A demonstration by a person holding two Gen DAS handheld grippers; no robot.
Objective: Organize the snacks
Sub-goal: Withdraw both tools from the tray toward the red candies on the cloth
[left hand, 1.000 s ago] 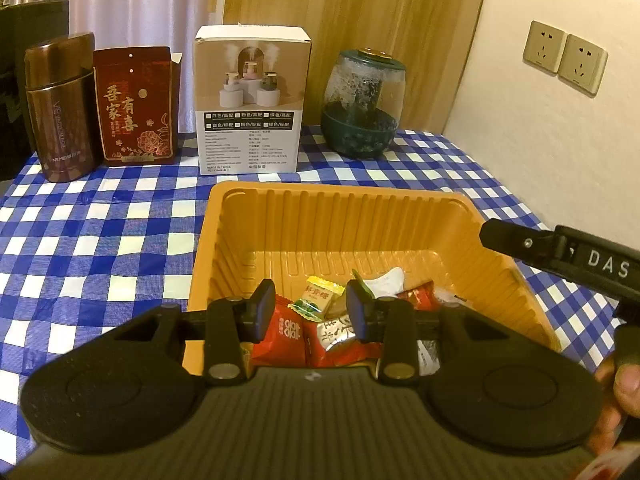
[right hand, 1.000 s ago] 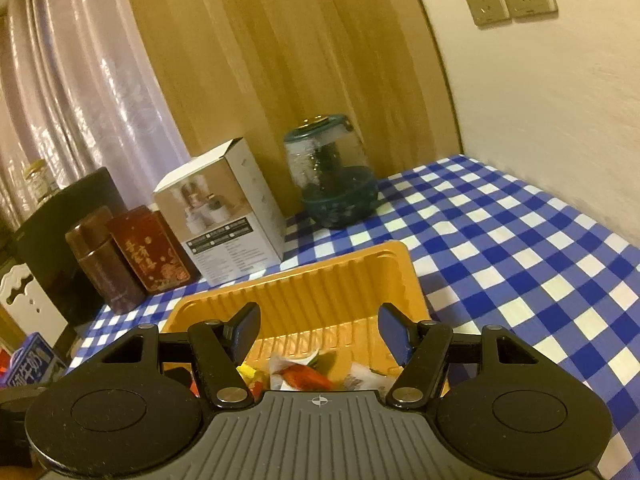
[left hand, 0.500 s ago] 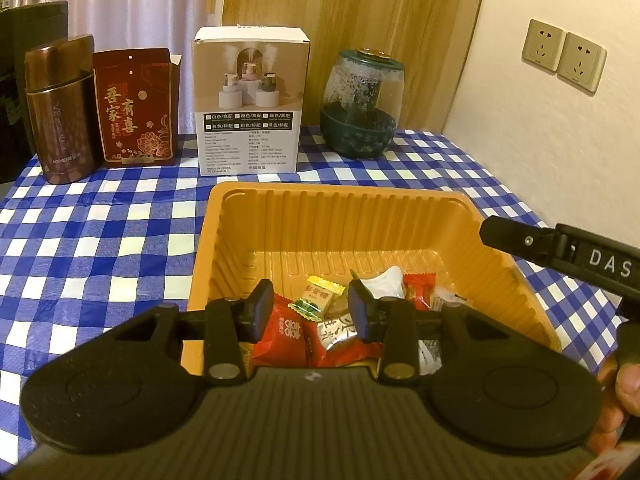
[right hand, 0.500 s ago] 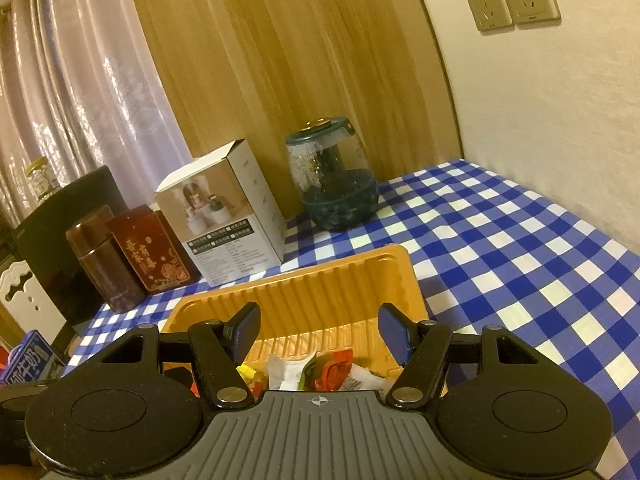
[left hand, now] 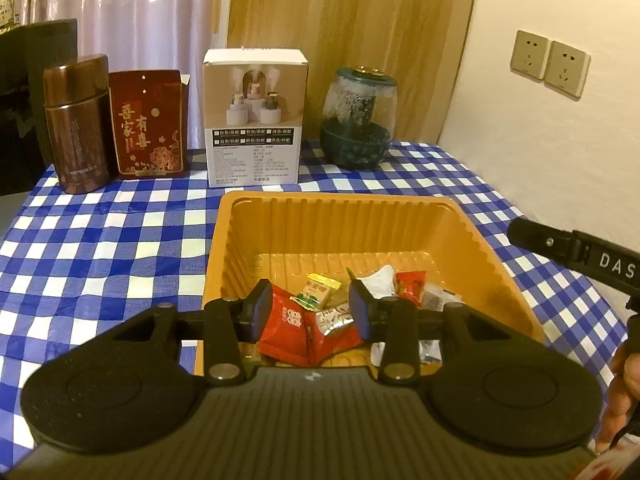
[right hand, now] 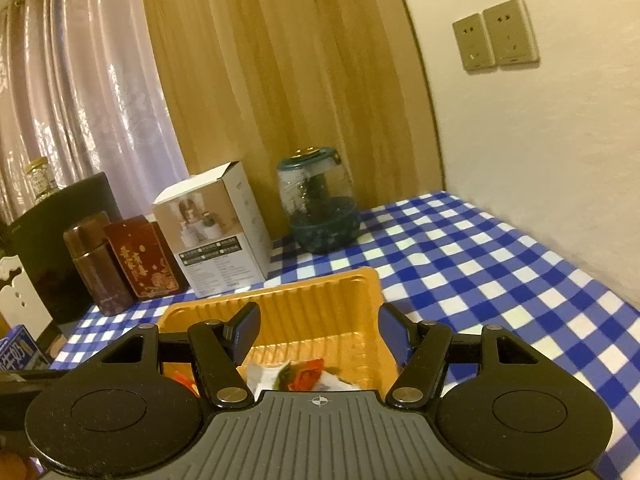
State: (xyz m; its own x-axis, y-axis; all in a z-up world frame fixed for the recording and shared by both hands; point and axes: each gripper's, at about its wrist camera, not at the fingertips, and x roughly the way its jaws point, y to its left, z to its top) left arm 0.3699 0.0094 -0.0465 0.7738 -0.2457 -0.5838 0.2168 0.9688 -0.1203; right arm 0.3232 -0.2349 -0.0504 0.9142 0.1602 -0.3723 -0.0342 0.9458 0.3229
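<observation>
An orange plastic tray (left hand: pixel 340 198) sits on the blue checked cloth and holds several wrapped snacks. Among them are a red packet (left hand: pixel 288 320), a yellow-green candy (left hand: pixel 320 288) and a white wrapper (left hand: pixel 378 278). My left gripper (left hand: pixel 310 312) hovers over the tray's near end, its jaws a little apart; the red packet shows in the gap, but the pads do not press it. My right gripper (right hand: pixel 318 328) stands open over the same tray (right hand: pixel 320 284) with nothing between its fingers. In the left wrist view it enters as a black bar (left hand: pixel 576 252) from the right.
Along the back of the table stand a brown tin (left hand: pixel 76 128), a red box (left hand: pixel 146 120), a white carton (left hand: pixel 254 116) and a green glass jar (left hand: pixel 358 120). The wall with two sockets (left hand: pixel 548 66) runs on the right. A blue carton (right hand: pixel 16 348) lies at the left edge.
Both grippers have drawn back a little from the tray and risen slightly, so the tray and back-row items sit lower in both views. The snacks have not moved.
</observation>
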